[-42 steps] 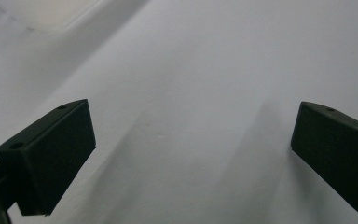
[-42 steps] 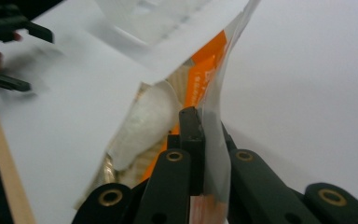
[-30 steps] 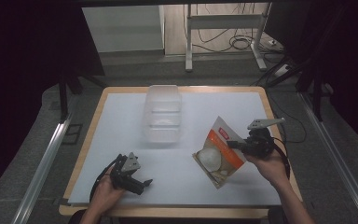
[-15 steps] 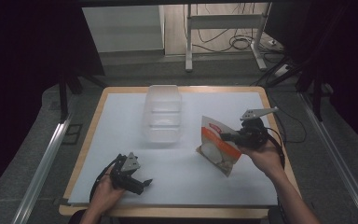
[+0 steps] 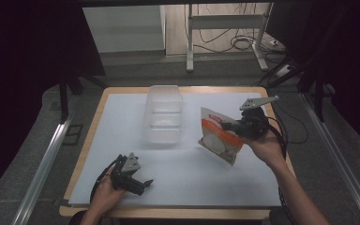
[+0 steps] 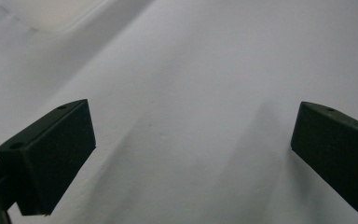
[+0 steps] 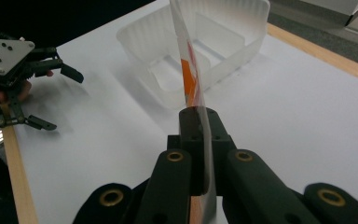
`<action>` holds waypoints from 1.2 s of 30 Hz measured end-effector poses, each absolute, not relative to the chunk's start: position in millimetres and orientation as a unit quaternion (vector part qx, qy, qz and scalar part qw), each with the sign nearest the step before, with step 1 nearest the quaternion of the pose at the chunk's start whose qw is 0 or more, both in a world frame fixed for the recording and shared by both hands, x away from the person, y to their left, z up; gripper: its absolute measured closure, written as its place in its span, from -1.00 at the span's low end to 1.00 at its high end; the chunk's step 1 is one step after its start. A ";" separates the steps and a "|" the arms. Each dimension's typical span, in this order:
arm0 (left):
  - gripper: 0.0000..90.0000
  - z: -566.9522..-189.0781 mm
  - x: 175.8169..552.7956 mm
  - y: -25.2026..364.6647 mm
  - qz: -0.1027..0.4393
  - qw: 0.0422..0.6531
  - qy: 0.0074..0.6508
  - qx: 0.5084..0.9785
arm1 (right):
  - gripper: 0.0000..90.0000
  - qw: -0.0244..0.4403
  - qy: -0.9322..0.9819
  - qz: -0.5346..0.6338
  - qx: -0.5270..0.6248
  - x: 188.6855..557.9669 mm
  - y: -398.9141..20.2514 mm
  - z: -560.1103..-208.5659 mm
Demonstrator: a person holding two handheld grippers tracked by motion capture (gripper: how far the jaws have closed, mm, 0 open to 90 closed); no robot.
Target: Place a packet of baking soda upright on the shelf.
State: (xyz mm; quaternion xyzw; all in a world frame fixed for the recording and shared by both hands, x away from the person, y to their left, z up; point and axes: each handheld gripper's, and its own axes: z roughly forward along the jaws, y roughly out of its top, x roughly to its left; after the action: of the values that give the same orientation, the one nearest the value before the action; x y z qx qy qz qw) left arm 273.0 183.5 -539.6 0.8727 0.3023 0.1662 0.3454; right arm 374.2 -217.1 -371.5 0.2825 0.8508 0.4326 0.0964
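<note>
You had right gripper (image 7: 200, 140) clamped on pouch (image 5: 220, 136) edge (thin, floppy, light); left gripper (image 5: 133, 180) was wide, empty.

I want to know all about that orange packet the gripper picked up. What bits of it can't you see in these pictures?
- Writing on the orange-and-white packet: too small to read in the high view.
- Its printed face: in the right gripper view the packet shows edge-on, so the print is turned away.
- Its bottom corner: covered by the right gripper, whose jaws are shut on it.
- What is inside: the wrapper hides it.
</note>
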 end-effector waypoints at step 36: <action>-1.00 -530.8 273.2 195.8 0.152 0.416 0.315 0.840 | 0.98 0.122 0.853 0.446 0.244 415.4 -162.3 -334.3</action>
State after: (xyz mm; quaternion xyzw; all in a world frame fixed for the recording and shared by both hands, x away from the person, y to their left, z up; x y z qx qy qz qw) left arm 273.2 195.8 -530.8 0.8395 0.3148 0.1524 0.4158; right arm 415.4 -162.3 -334.3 0.2437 0.8525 0.4460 0.1217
